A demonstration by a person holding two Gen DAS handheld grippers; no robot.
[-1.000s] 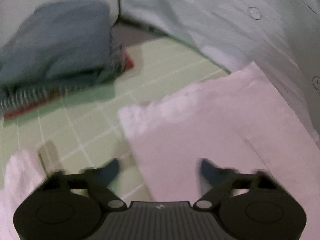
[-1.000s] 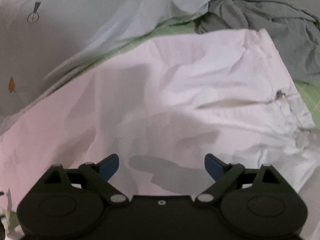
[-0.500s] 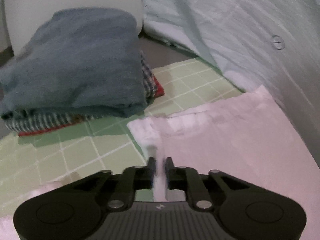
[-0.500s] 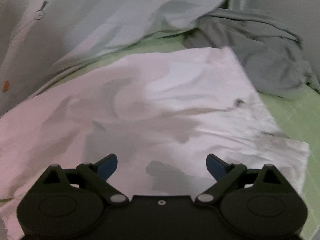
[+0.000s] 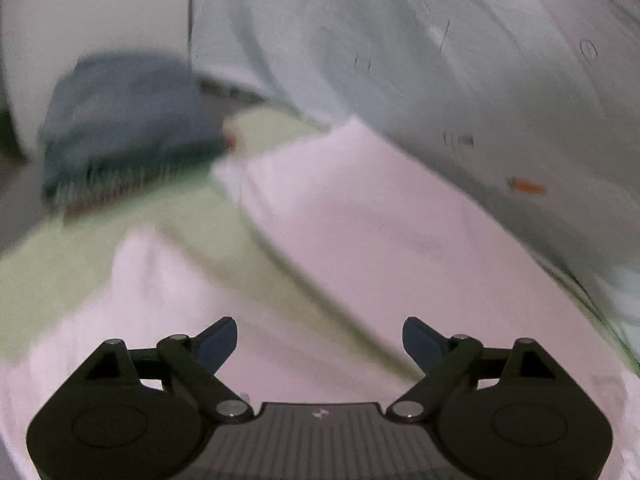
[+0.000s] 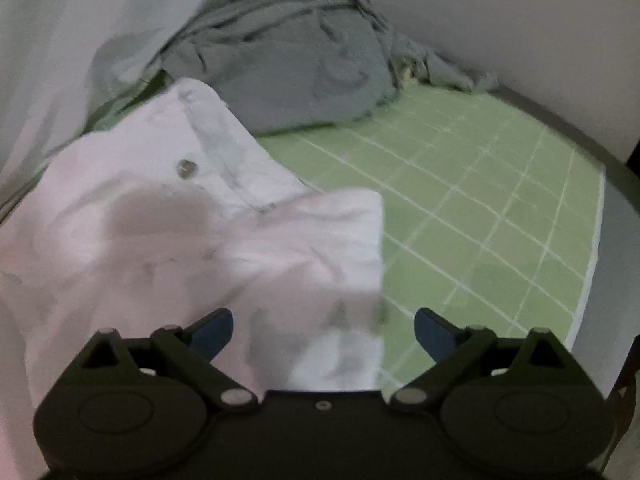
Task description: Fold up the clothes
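no readable writing shows anywhere; the only marks are small orange carrot-like prints and faint dark line motifs on the pale blue sheet point(image 5: 460, 60) draped behind the work area, and a small pale emblem on the left gripper's ribbed body, too small to read.

the white garment point(image 5: 380, 232) lies on the green gridded mat point(image 6: 480, 220), soft, creased cotton-like cloth with a pinkish cast. in the right wrist view it shows a small round button and a stitched placket, and its folded corner ends in a straight vertical edge between the right fingers. in the left wrist view a strip of green mat runs diagonally between two parts of the cloth; that view is blurred.

the left gripper point(image 5: 320, 344) has just been opening and its jaws stand wide, over the cloth but gripping nothing. the right gripper point(image 6: 324, 334) has eased slightly narrower yet is still wide, pads clear of the fabric.

a folded stack of clothes point(image 5: 128, 128), blue on top with a striped layer beneath, sits at the mat's far left. a crumpled grey garment point(image 6: 288, 68) lies beyond the white one. bare mat stretches to the right, ending at a white border.
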